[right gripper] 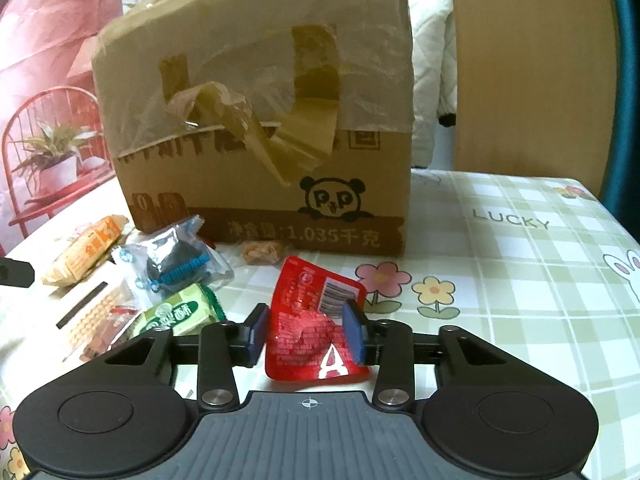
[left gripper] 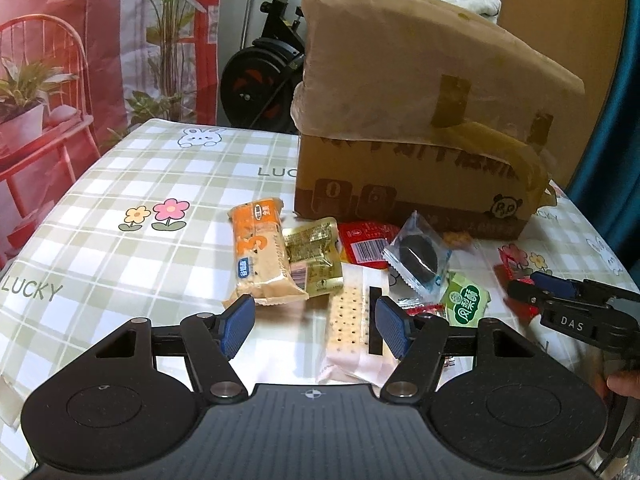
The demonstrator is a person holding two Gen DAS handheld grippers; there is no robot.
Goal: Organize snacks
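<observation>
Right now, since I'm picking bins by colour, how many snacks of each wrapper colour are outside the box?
red packets: 2
orange packet: 1
gold packet: 1
green packet: 1
blue-edged cookie packet: 1
pink cracker packet: 1
small brown sweet: 1
small red-white sweet: 1
Total: 9

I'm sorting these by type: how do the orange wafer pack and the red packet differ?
The orange wafer pack is long and bar-shaped; the red packet is flat and squarish. The orange wafer pack lies untouched on the table, while the right gripper clamps the red packet. Both are sealed snack wrappers.
</observation>
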